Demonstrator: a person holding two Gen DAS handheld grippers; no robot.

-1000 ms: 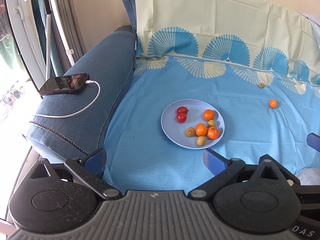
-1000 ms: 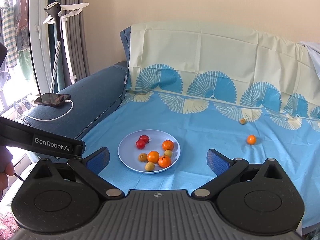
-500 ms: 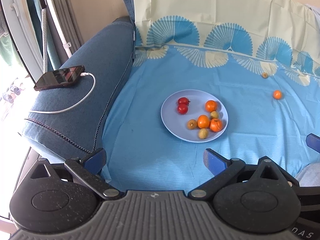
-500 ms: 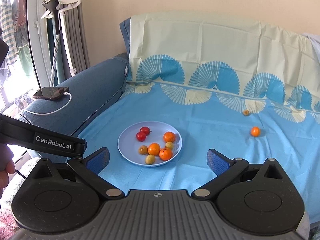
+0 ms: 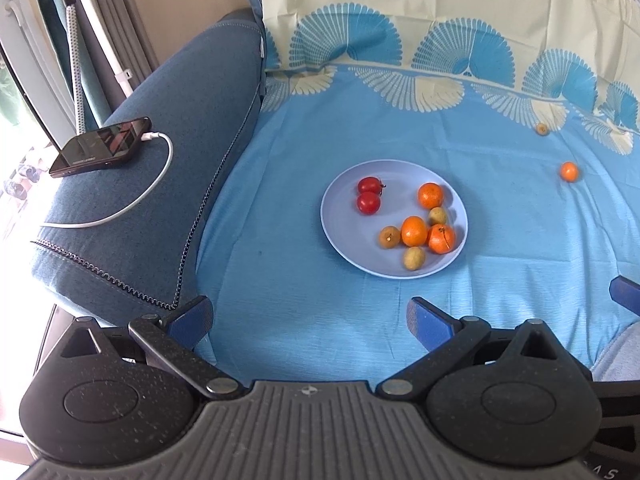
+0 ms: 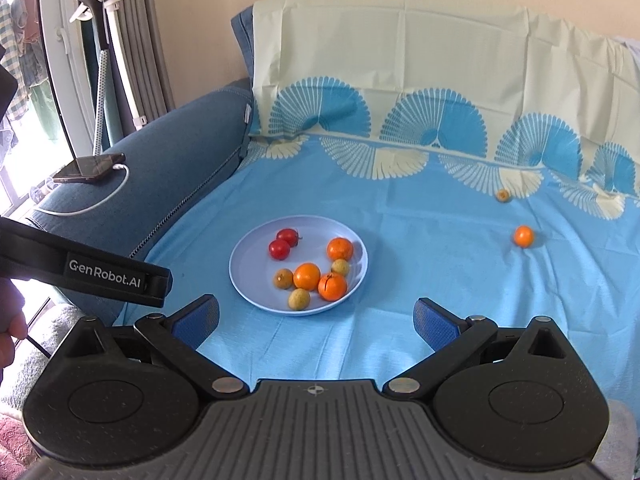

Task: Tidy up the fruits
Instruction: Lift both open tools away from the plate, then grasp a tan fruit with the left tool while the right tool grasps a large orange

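Note:
A pale blue plate rests on the blue sheet and holds two red fruits, three oranges and three small yellow-brown fruits. Off the plate to the right lie a loose orange and a small yellow-brown fruit. My left gripper and right gripper both hang open and empty, short of the plate's near rim.
A dark phone with a white charging cable lies on the blue sofa arm at the left. The sofa back rises behind under a patterned sheet. A garment steamer pole stands by the window.
Both cameras have moved forward and tilted down, so the plate sits larger and nearer. Both grippers stay open; the fruits have not moved.

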